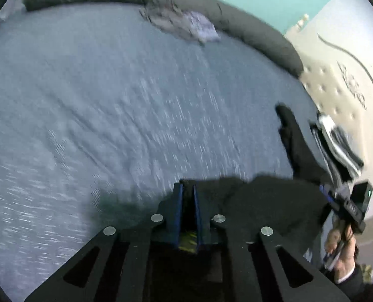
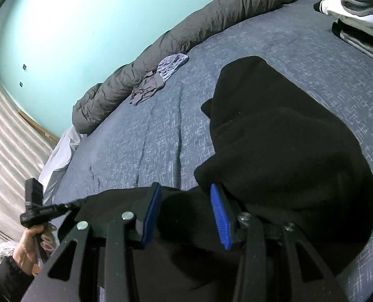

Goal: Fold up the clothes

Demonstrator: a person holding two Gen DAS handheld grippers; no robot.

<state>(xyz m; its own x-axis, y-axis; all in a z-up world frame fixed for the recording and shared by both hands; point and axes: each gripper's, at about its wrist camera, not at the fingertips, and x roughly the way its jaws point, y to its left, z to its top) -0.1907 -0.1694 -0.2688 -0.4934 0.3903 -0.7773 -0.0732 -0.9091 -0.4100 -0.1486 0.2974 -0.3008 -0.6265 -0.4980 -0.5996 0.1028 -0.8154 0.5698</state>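
Observation:
A black fleece garment (image 2: 274, 146) lies crumpled on the blue-grey bed (image 2: 141, 141), one part stretching up and away. In the left wrist view the same black garment (image 1: 257, 201) spreads to the right of my left gripper (image 1: 187, 186). That gripper's blue pads are nearly together, pinching the garment's near edge. My right gripper (image 2: 185, 186) stands open over the garment, its blue pads (image 2: 219, 216) wide apart with dark cloth below them. Each gripper shows in the other's view, held by a hand: the right gripper (image 1: 325, 190) and the left gripper (image 2: 79, 203).
A rolled grey duvet (image 2: 186, 27) runs along the bed's far edge, with crumpled grey and lilac clothes (image 2: 161, 75) beside it. A stack of folded clothes (image 2: 357, 17) sits near the cream tufted headboard (image 1: 337, 93). A teal wall (image 2: 85, 12) rises behind.

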